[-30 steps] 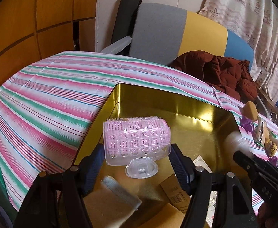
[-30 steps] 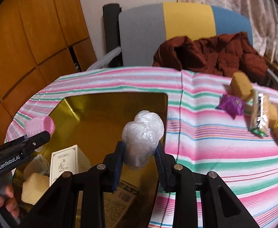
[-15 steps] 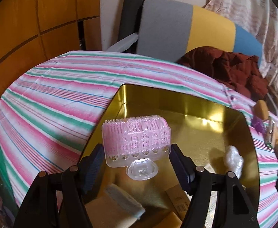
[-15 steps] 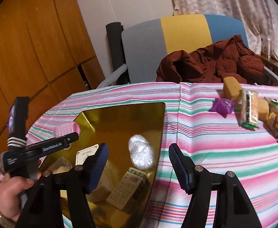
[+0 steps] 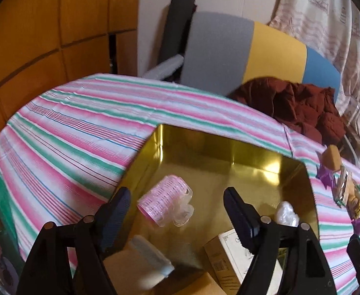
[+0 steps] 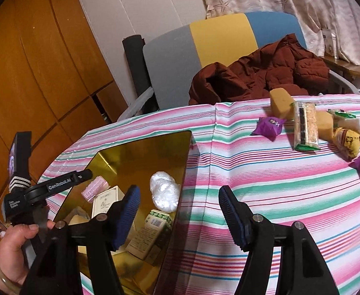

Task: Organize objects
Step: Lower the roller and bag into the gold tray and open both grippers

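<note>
A gold tin box (image 5: pixel 231 152) stands open on the striped tablecloth. Inside it lies a pink hair roller (image 5: pixel 165 204), free on the tin's floor. My left gripper (image 5: pixel 177 217) hangs just above and behind the roller, its jaws opening and touching nothing. A white crumpled plastic ball (image 6: pixel 165 191) rests in the tin near its right wall. My right gripper (image 6: pixel 178 204) is open and empty above the tin's right edge.
The tin also holds a cream box (image 6: pixel 106 201), a green-and-white carton (image 6: pixel 150 233) and a tan sponge. Several snack packets, a purple packet (image 6: pixel 268 126) among them, lie on the cloth at the right. A chair with a red-brown jacket (image 6: pixel 258 73) stands behind the table.
The left jaws spread and the pink roller dropped from them into the tin. The right jaws released the white plastic ball into the tin, then drew back and up.
</note>
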Tool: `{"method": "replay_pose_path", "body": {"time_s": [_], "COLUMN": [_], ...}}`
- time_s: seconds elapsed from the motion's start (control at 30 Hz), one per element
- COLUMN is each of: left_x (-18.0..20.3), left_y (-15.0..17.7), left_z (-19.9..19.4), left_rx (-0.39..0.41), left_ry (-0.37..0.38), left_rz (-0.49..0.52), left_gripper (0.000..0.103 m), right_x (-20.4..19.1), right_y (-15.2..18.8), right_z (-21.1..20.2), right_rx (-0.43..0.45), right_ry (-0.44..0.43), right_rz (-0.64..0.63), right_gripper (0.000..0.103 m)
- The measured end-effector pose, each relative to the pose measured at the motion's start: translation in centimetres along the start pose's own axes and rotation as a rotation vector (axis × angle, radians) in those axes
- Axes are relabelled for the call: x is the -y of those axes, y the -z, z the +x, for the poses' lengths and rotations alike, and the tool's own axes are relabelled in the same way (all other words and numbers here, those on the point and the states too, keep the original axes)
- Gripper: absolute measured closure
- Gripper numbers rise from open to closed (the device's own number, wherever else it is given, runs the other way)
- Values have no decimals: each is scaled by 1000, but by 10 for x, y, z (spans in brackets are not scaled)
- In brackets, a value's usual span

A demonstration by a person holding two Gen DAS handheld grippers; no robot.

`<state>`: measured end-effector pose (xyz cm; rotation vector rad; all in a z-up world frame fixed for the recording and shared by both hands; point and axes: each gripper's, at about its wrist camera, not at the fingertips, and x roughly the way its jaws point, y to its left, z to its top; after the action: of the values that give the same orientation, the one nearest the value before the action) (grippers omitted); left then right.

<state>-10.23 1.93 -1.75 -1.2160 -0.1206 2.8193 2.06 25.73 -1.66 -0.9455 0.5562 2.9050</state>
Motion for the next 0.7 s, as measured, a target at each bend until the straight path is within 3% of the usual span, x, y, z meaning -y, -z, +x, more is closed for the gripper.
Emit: {"method": "replay_pose_path", "body": {"time_s": [0.3,0.7], "left_x": [35,119], "left_y": [20,72], "left_z": [-42,-54], "left_rx": [62,-17], "left_ry": [147,330], "left_rz": [36,212], "left_gripper": [24,24], "right_x": [18,84], "right_y": [2,11], "right_z": [-6,-20], "right_rx": [-8,-32], "right_ry": [36,195], "right_rz": [25,87], "right_gripper": [34,33]}}
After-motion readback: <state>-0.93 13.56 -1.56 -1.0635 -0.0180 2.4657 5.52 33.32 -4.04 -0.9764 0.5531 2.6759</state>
